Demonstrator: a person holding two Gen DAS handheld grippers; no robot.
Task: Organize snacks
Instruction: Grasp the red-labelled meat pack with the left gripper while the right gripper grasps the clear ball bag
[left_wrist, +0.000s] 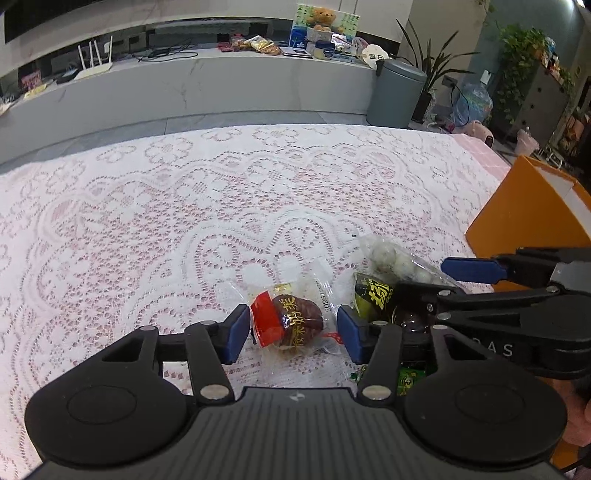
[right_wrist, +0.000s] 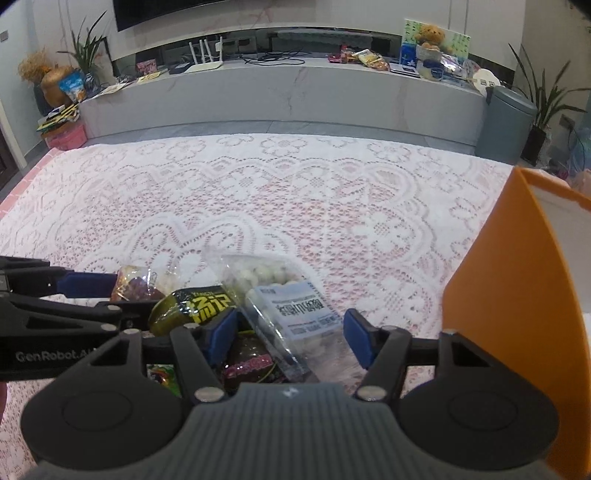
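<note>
Pick-up step, 2 grippers: left gripper (left_wrist: 293, 328) brackets the red date pack (left_wrist: 291, 320), pads not pressing; right gripper (right_wrist: 290, 334) half-wide astride the clear ball bag (right_wrist: 284, 306) — unheld. Next: clamp, lift, carry right to orange box (right_wrist: 491, 295).

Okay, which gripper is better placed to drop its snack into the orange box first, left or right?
Probably the right. The right gripper straddles the clear bag of white balls, with the orange box right beside it. The left gripper, around the red date packet, sits farther away.
</note>
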